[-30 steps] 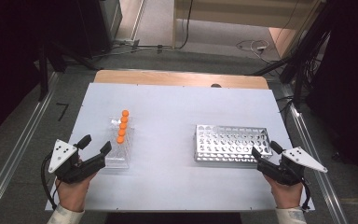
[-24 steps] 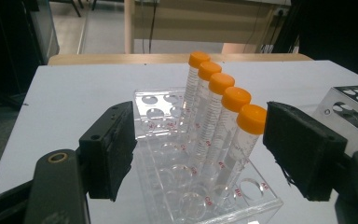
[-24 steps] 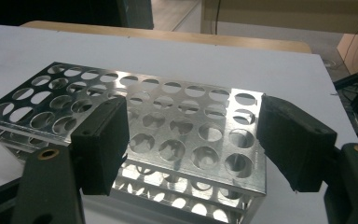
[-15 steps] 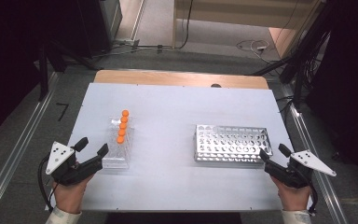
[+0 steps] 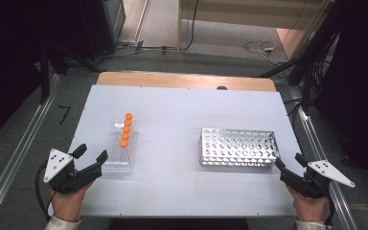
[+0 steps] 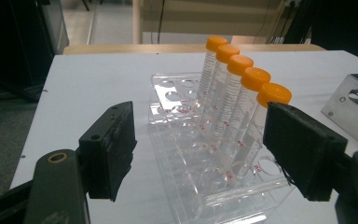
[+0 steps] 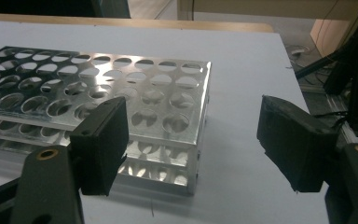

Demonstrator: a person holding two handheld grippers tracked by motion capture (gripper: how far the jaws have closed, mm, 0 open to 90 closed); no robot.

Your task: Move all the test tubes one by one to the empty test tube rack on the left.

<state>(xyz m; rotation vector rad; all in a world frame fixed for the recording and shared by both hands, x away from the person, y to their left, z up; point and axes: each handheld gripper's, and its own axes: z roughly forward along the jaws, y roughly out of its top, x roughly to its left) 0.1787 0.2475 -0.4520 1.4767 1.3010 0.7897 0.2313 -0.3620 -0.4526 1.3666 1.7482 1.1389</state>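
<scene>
Five orange-capped tubes stand in one row in the clear plastic rack on the left half of the white table, and I read the work as moving them across to the empty metal rack on the right. I judge this to be the approach step: nothing is picked yet, no tube has crossed over.

My left gripper sits at the near-left corner of the clear rack with its jaws wide apart and nothing between them. In the left gripper view the nearest tube stands just ahead of the jaws, close beside the right-hand pad and not touched by it; the other four run away from me behind it.

My right gripper waits off the near-right corner of the metal rack, jaws spread and holding nothing; in the right gripper view that corner lies between and just beyond the pads.

Next, as I see it, the left needs to shift so the nearest tube falls midway between the pads, just below its cap, then close and lift straight up to clear the rack.
</scene>
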